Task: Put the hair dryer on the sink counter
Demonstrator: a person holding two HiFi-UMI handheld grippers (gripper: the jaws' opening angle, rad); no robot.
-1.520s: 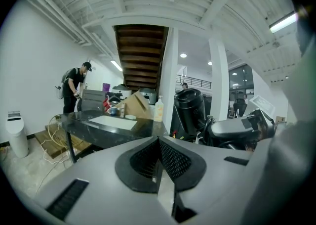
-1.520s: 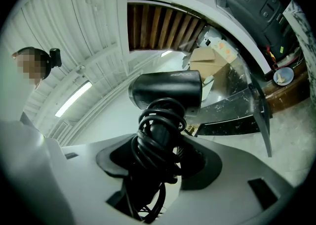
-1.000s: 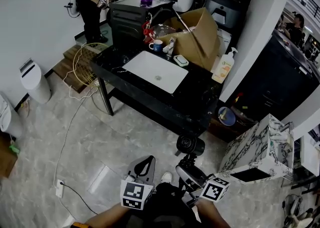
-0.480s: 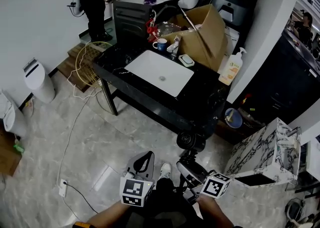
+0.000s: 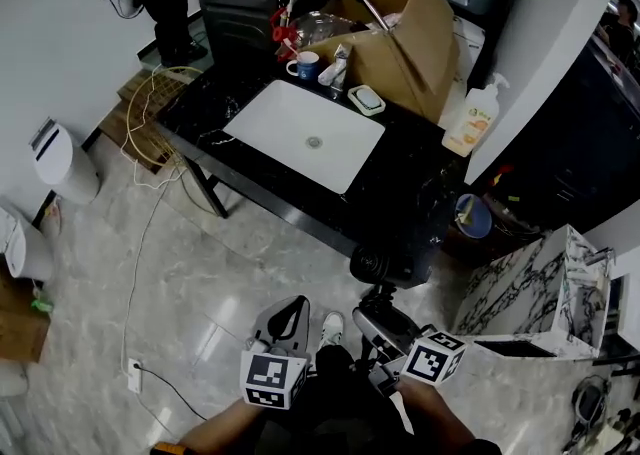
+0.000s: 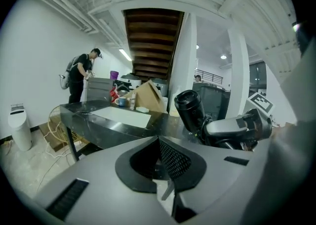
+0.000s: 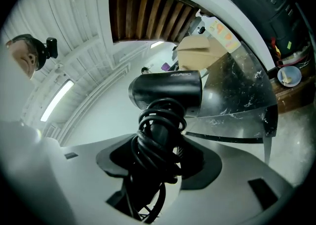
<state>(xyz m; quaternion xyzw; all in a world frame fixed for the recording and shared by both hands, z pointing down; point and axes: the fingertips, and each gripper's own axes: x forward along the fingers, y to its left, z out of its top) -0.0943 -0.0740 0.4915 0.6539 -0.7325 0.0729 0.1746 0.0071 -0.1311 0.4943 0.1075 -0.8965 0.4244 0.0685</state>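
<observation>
Cardboard box [image 5: 400, 33]: open, at 12 o'clock in the head view. Mug [image 5: 302, 66]: 9 o'clock of the box. Soap dish [image 5: 366, 100]: 7 o'clock. Pump bottle [image 5: 473, 118]: 4 o'clock. White bin [image 5: 62, 163]: on the floor, at 9 o'clock in the view.

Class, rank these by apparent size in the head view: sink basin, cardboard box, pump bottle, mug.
Largest: cardboard box and sink basin, too alike to rank.
Next: pump bottle.
Smallest: mug.

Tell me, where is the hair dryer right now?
The hair dryer is low centre in the head view, held in the right gripper, by the near edge of the sink counter.
</observation>
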